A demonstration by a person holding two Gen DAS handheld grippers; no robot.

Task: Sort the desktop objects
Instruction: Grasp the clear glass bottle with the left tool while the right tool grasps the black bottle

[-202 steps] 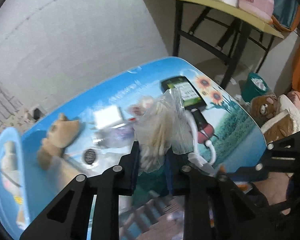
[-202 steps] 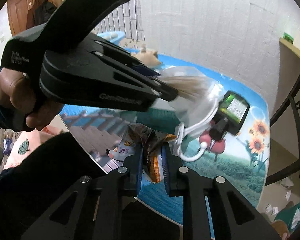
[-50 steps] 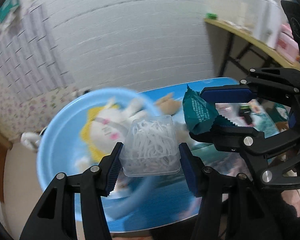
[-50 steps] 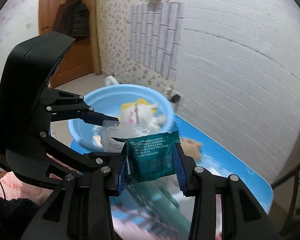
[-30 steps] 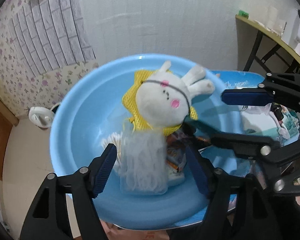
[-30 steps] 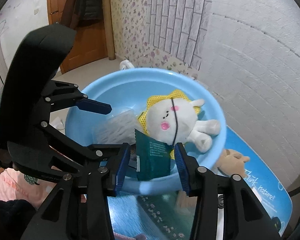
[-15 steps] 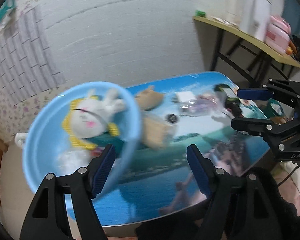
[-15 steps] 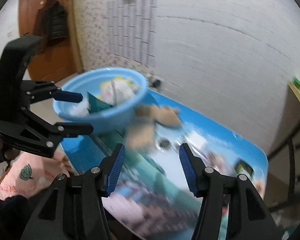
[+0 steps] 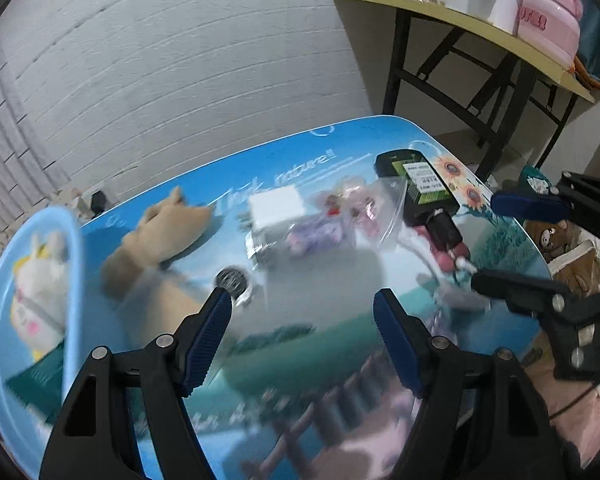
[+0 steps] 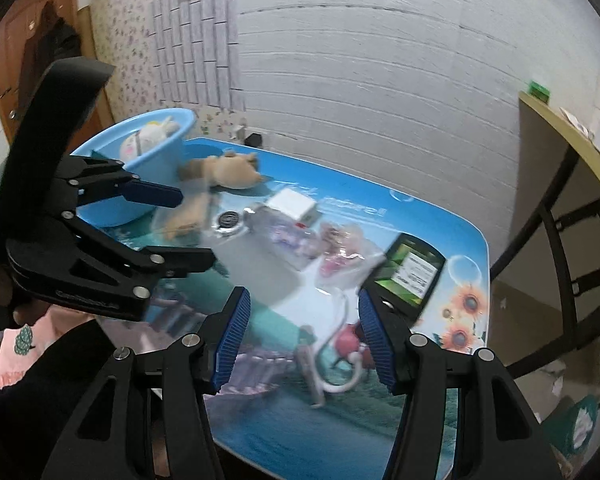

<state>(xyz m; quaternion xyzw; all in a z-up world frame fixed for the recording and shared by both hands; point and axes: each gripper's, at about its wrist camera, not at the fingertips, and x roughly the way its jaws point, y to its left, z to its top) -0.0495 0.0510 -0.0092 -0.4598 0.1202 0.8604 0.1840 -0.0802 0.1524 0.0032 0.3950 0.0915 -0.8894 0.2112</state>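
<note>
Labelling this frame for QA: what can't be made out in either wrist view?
- Light blue plastic basin: left wrist view, frame edge cuts it; contents partly hidden by its rim.
- Clear plastic bag of small pink items: motion blur, contents unreadable.
- Black phone-like device: label text too small; right gripper finger covers its corner.
</note>
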